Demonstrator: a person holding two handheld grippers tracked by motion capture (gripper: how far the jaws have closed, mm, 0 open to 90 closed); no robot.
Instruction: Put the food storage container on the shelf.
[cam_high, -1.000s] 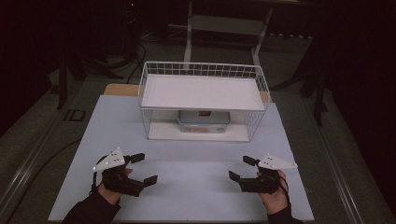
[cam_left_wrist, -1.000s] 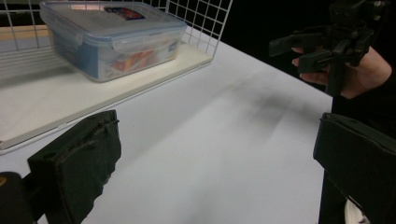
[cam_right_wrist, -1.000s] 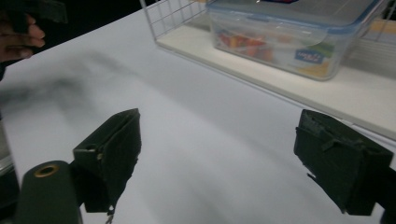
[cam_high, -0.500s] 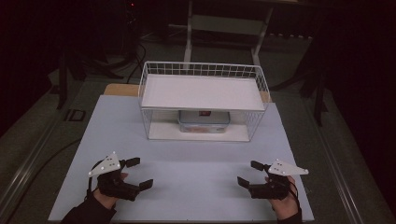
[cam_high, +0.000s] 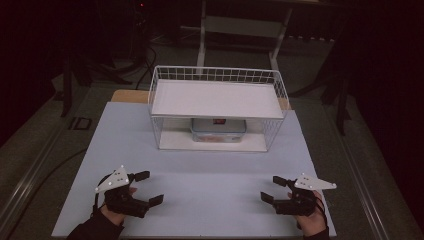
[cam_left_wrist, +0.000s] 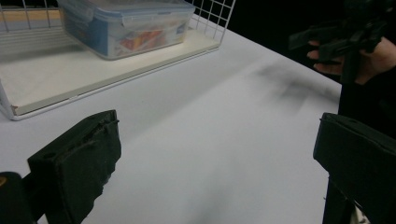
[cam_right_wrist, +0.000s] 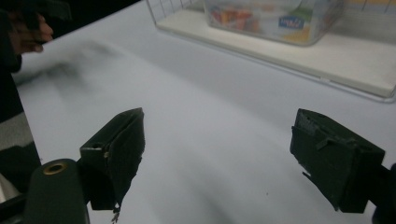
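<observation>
Tongs spread and empty near the surface's front corners, left tongs and right tongs, I judge nothing begun; reaching the lidded container under the wire shelf at the far edge comes next.

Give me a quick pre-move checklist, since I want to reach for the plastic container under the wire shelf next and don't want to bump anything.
1. Left gripper open and holding nothing: ok, jaws stand wide apart.
2. Right gripper open and holding nothing: ok, jaws apart as well.
3. White table free of things between the grippers and the wire shelf: ok.
4. Plastic container reachable from the front: ok, the shelf's near side looks open, with the container on its lower board.
5. Container lid shut: looks latched in the left gripper view, but cannot tell for all sides.
6. Room under the upper board for a gripper: cannot tell.
</observation>
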